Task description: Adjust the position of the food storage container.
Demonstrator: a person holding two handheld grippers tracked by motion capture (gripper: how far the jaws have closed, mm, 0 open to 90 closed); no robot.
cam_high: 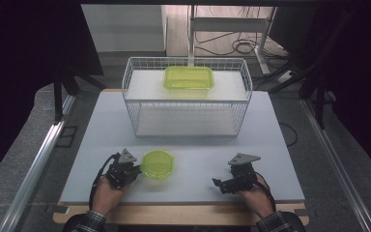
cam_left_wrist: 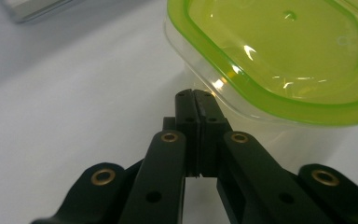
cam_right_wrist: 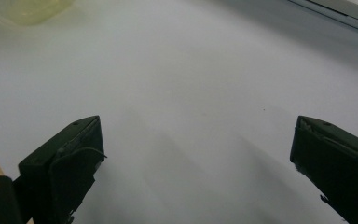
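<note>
High view overhead facing forward, gripper views low over table [cam_high: 193,145], all sharing green-lidded container [cam_high: 157,163].

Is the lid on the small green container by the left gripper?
On: the green lid sits flush over the clear container.

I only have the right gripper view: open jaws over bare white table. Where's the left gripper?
Observer: The left gripper sits beside a small green-lidded container at the table's near left, jaws pressed shut.
Operator: Holding it?
Observer: No. In the left gripper view the closed tips are at the container's clear wall, gripping nothing.
Operator: Anything else out there?
Observer: A wire basket at the far side, with a larger green-lidded container on its upper shelf.
</note>
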